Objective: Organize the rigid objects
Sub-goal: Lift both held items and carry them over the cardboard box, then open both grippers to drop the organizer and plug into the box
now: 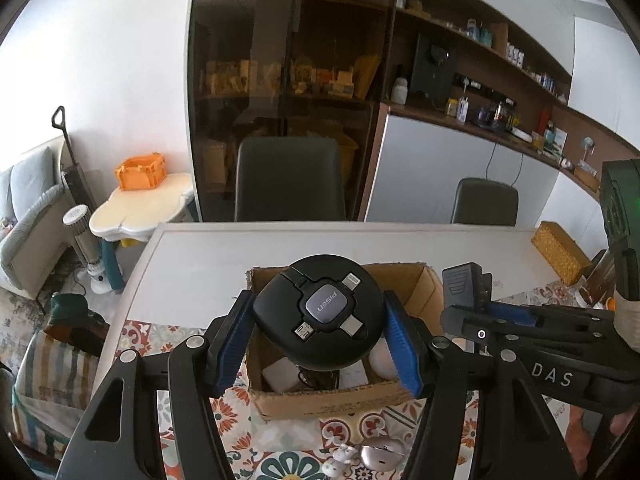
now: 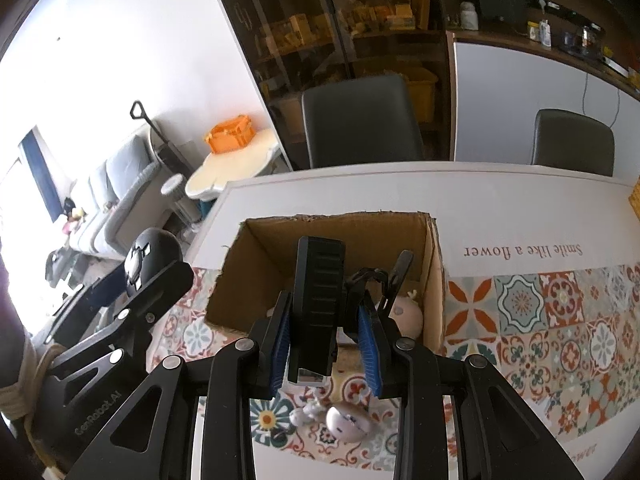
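Note:
In the left wrist view my left gripper [image 1: 319, 334] is shut on a round black cable hub [image 1: 316, 300] with a grey centre and several plugs, its blue pads pressing both sides. It hangs over an open cardboard box [image 1: 340, 402] on the table. In the right wrist view my right gripper [image 2: 325, 320] is shut on a black ribbed clip-like device [image 2: 320, 280], held upright over the same cardboard box [image 2: 264, 248]. The left gripper [image 2: 134, 280] with the hub [image 2: 154, 246] shows at the left there. The right gripper [image 1: 486, 306] and its device [image 1: 460, 280] show at the right of the left view.
Inside the box lie a white adapter [image 1: 280, 372] and a pale round thing [image 2: 404, 314]. On the patterned mat [image 2: 540, 320] in front of the box are a silver-pink mouse [image 2: 350, 420] and small white pieces [image 2: 308, 412]. A woven yellow box [image 1: 560, 252] stands far right. Two dark chairs [image 1: 290, 176] are behind the table.

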